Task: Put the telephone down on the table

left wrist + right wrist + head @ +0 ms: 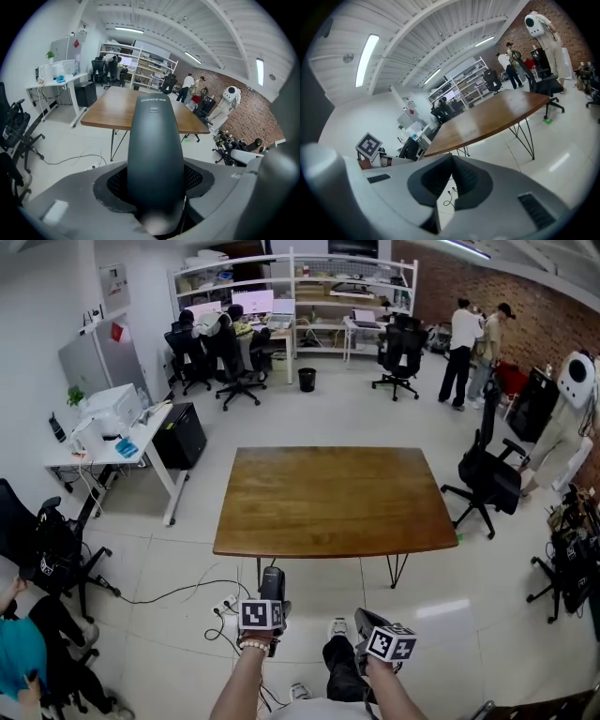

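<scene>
The telephone is a black, smooth, rounded handset that stands up between the jaws of my left gripper, which is shut on its lower part. In the head view the left gripper holds the telephone over the floor, just short of the near edge of the brown wooden table. My right gripper hangs beside it on the right, also short of the table. In the right gripper view its jaws meet at the tips with nothing between them. The table lies ahead of it.
A cable and a power strip lie on the floor under the table's near left corner. A white desk stands at the left and a black office chair at the table's right. Two people stand far back.
</scene>
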{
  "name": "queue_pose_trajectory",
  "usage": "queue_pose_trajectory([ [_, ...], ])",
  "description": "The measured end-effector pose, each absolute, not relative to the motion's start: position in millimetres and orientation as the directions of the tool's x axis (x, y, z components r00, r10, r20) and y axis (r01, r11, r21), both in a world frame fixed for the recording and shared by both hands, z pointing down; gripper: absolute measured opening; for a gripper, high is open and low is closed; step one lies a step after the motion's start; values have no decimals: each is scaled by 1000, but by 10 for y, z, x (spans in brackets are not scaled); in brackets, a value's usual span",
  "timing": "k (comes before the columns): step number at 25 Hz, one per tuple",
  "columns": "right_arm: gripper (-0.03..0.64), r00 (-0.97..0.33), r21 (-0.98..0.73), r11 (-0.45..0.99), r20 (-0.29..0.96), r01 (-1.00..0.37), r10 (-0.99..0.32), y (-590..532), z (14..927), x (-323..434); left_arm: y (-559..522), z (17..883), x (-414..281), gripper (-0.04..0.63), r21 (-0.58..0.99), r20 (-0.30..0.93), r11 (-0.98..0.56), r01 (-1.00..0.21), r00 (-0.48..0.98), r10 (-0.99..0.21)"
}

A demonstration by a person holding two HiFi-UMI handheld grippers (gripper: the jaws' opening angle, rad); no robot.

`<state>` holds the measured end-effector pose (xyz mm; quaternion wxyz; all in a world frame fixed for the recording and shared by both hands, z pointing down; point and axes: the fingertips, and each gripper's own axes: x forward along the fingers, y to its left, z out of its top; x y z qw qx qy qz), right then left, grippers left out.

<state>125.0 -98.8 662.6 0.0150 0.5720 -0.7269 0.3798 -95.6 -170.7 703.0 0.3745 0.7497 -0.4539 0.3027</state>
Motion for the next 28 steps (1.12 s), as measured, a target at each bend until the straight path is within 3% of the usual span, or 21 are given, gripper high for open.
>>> queue_pose_trajectory([
  [12,3,-456,-536,186,430,-823,-780,-2908,6597,1274,-3358,7077,-646,281,268,806,-255,-929,361,-468],
  [28,3,-488,-572,171,464,-802,-739,-4291,6826,1810,-5042,7596,102,281,264,876,-205,-942,323,-357],
])
